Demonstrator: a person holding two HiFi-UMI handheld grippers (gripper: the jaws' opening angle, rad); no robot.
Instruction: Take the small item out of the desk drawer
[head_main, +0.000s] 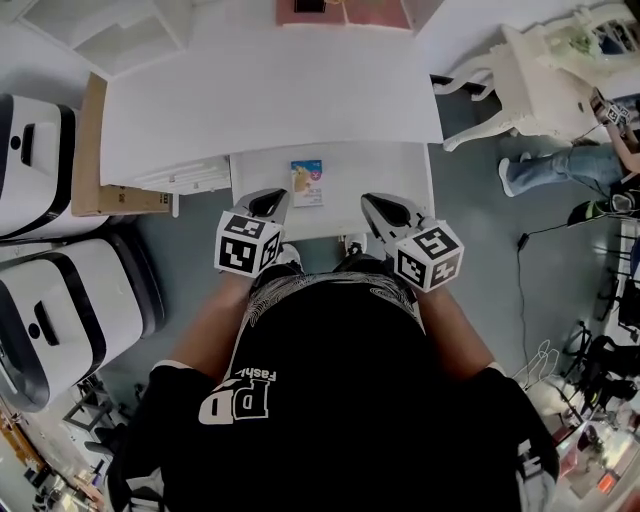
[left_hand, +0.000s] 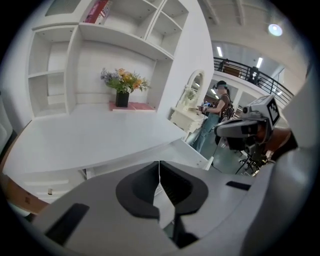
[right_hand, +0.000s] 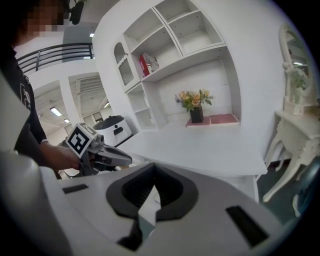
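Currently the drawer (head_main: 400, 175) stands pulled out from under the white desk (head_main: 270, 90). The small item, a flat blue-and-yellow packet (head_main: 307, 183), lies inside the drawer, in its back half and left of centre. Over the drawer's front left corner, just left of the packet, is the left hand-held gripper (head_main: 268, 204); its jaws are pressed together with nothing between them. Over the drawer's front edge, right of the packet, is the right hand-held gripper (head_main: 383, 210), jaws likewise together and empty. Potted flowers (left_hand: 122, 87) stand at the desk's back, beyond the drawer.
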